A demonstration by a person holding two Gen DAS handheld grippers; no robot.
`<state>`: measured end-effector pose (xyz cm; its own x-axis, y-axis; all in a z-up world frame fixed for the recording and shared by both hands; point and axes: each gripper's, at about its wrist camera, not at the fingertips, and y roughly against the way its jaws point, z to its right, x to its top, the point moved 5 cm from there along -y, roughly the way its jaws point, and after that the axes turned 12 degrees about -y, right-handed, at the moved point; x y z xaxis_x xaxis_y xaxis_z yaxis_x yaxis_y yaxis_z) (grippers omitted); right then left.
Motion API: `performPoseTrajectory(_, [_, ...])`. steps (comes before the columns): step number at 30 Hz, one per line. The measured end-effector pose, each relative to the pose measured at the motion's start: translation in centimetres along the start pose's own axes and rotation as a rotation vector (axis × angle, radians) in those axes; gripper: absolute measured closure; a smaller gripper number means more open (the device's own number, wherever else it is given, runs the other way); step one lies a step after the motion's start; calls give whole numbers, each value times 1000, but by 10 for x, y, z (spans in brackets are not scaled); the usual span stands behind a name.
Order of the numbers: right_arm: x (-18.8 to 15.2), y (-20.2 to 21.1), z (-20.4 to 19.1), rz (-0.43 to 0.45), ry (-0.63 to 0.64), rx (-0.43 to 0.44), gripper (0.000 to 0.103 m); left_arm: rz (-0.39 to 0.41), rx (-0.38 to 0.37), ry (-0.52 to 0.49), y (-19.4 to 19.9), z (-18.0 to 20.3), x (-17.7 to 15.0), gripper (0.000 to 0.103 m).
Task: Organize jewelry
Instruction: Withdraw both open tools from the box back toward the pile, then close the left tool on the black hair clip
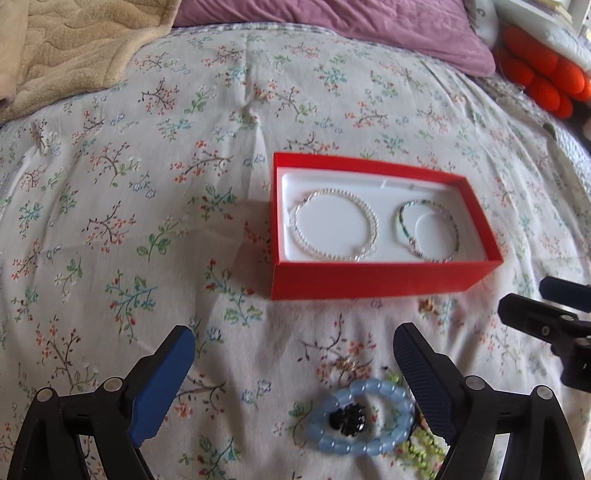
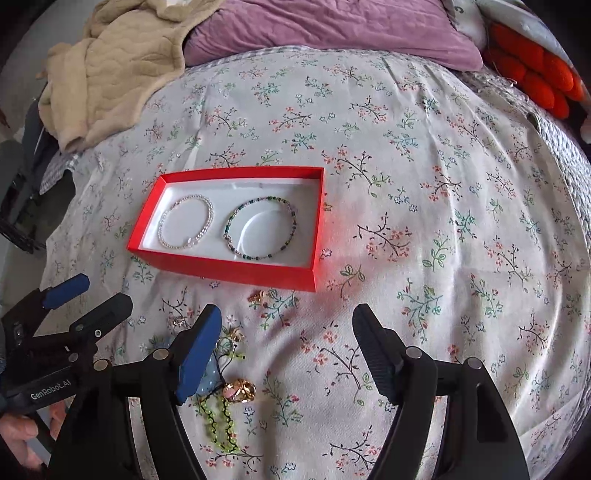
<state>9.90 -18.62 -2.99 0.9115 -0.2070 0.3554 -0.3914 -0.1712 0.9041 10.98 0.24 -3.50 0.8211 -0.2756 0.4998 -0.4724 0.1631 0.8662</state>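
Your bed (image 1: pixel 184 155) with its flowered cover carries everything, a beige blanket (image 2: pixel 122 62) and purple pillow (image 1: pixel 351 26) at its far end. The red box (image 1: pixel 373 282) lies mid-bed, holding a clear bead bracelet (image 1: pixel 334 229) and a green bead bracelet (image 1: pixel 428 230) side by side. Your left tool (image 1: pixel 293 358) and right tool (image 2: pixel 286 332) both hang released, empty. Just before the box lie a blue bracelet (image 1: pixel 360 421), a green beaded strand (image 2: pixel 219 424) and a gold ring (image 2: pixel 240 391).

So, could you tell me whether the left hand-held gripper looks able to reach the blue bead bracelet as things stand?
Probably yes: the left hand-held gripper is open, and the blue bead bracelet lies uncovered on the bedspread just ahead. A black piece sits inside its ring.
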Motion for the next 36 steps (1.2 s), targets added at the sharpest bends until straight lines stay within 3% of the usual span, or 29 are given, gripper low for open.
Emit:
performPoseTrajectory(17, [-55,-17,10,-150,110,-76,27,-155,-1,-146,-16,15,-47,12])
performPoseTrajectory(26, [-68,-23,8,-197,119,-66,27,-155,-30,-227,-20,29,-54,12])
performPoseTrajectory(32, [-68,-27,9,-208,96,-64,27,-145,-64,-256,-24,41,-56,30])
performPoseTrajectory(36, [-67,-29,5,-213,97,-53,27,-121,-104,-277,-23,53,-54,50])
